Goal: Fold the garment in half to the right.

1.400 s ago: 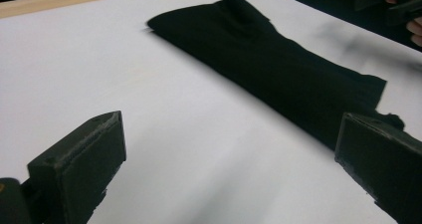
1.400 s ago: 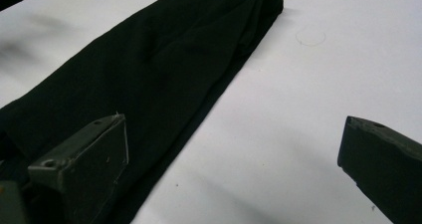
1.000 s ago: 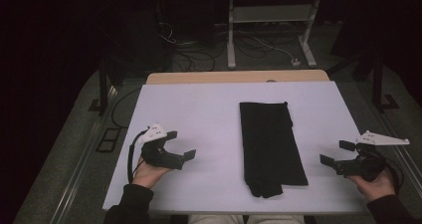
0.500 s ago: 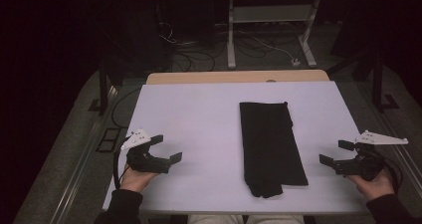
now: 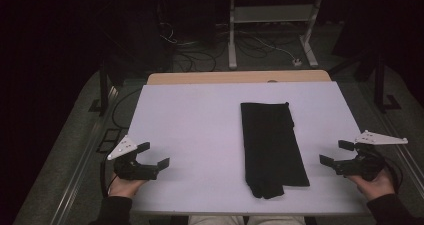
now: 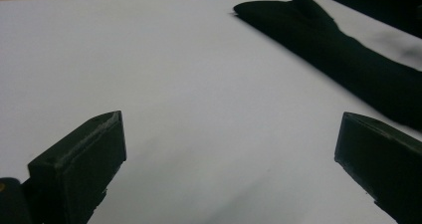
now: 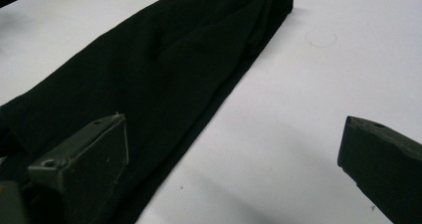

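Since 1 second ago the left gripper has slid back toward the lower left of the frame, jaws apart and empty. At centre right lies the folded black cloth, untouched on the white table. At lower right, the right gripper waits, jaws also apart. Pinching 1 layer only could unfold the cloth.
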{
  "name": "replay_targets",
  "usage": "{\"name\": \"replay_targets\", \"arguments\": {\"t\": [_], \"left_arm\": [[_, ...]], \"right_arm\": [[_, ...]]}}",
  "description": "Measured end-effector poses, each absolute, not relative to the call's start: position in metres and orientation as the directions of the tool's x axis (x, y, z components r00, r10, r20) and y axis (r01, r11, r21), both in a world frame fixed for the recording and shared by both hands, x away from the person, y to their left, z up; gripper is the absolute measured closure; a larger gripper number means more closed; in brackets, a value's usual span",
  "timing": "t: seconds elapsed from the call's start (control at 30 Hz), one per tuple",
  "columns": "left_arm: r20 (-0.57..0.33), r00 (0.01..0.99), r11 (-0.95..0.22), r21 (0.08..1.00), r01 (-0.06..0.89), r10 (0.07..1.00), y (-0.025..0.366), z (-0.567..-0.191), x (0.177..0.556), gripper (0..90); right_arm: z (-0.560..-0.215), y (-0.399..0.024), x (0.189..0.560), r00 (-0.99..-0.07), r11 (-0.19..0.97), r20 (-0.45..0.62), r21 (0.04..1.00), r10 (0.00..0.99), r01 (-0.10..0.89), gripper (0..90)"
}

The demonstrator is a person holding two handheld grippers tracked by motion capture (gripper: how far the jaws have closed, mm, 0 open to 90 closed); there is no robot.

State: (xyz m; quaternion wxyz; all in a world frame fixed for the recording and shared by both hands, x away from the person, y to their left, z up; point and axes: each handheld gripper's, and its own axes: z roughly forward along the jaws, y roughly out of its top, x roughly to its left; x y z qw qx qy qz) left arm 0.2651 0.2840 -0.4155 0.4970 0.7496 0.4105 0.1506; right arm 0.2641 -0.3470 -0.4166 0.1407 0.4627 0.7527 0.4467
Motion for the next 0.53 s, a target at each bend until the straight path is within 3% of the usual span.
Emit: {"name": "replay_targets", "arguments": {"t": [0.53], "left_arm": [[-0.185,0.57,-0.121,0.882,0.456,0.801,0.305,-0.419,0.254,0.0]], "right_arm": [[-0.417,-0.348,0.265,-0.528,0.168,0.203,0.803,0.825,0.571,0.0]]}}
